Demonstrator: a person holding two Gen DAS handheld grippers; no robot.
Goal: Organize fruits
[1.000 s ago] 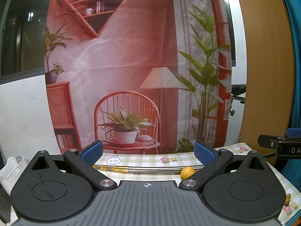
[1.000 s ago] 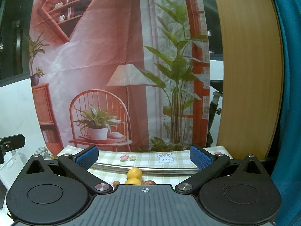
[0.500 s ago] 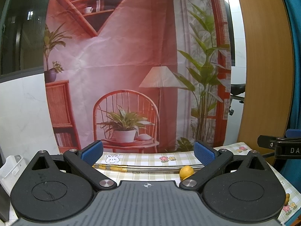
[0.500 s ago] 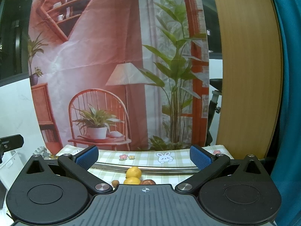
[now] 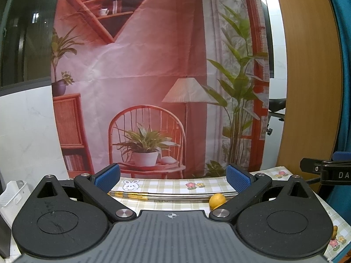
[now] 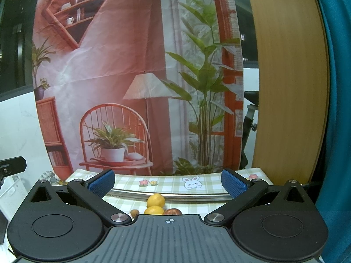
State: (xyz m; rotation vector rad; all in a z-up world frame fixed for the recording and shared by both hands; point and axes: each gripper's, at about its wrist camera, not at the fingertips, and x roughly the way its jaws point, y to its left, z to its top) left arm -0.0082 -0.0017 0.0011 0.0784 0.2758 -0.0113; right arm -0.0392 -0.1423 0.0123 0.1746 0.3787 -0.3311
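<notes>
In the right wrist view, two yellow fruits (image 6: 156, 200) lie one behind the other on the checked tablecloth (image 6: 175, 182), with a reddish fruit (image 6: 173, 211) and a small brown one (image 6: 134, 212) beside them, partly hidden by the gripper body. My right gripper (image 6: 167, 183) is open and empty, above and behind them. In the left wrist view one yellow fruit (image 5: 217, 199) shows by the right finger. My left gripper (image 5: 173, 178) is open and empty. A metal tray rim (image 5: 175, 196) runs across the table; it also shows in the right wrist view (image 6: 186, 196).
A white plastic basket (image 5: 13, 195) stands at the table's left edge. A printed backdrop (image 5: 153, 76) hangs behind the table and a wooden panel (image 5: 307, 76) stands at the right. The other gripper (image 5: 326, 172) shows at the right. A small fruit (image 5: 335, 231) lies at the table's right edge.
Both grippers have tilted or moved slightly, so the scene sits a little lower in both views. The jaws stay open and the fruits have not moved.
</notes>
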